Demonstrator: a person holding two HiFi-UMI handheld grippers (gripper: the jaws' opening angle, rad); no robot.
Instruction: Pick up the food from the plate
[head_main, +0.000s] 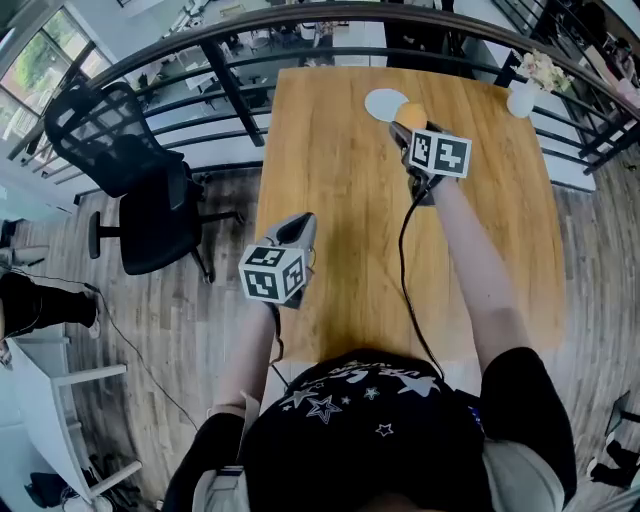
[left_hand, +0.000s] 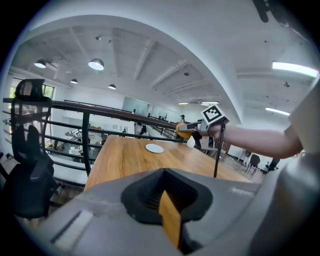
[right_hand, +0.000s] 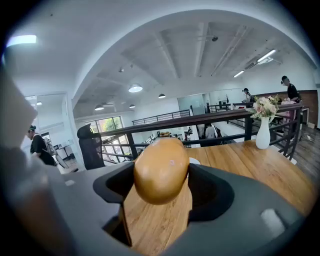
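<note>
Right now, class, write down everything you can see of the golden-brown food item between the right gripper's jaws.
The food is a smooth, rounded, egg-shaped lump, golden-brown with a slight sheen; possibly a bread roll. It is whole, clamped at its sides between the jaws of the right gripper, its top poking past them. It hangs above the wooden table, clear of the white plate, touching nothing else.

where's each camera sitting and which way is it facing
head view: on head, steeply down at table; both forearms, left tool, right tool show.
left gripper view: on left tool, facing across to plate; own shut jaws.
right gripper view: on right tool, facing vase; jaws clamp food.
shared: head view and left gripper view both show plate, right tool.
</note>
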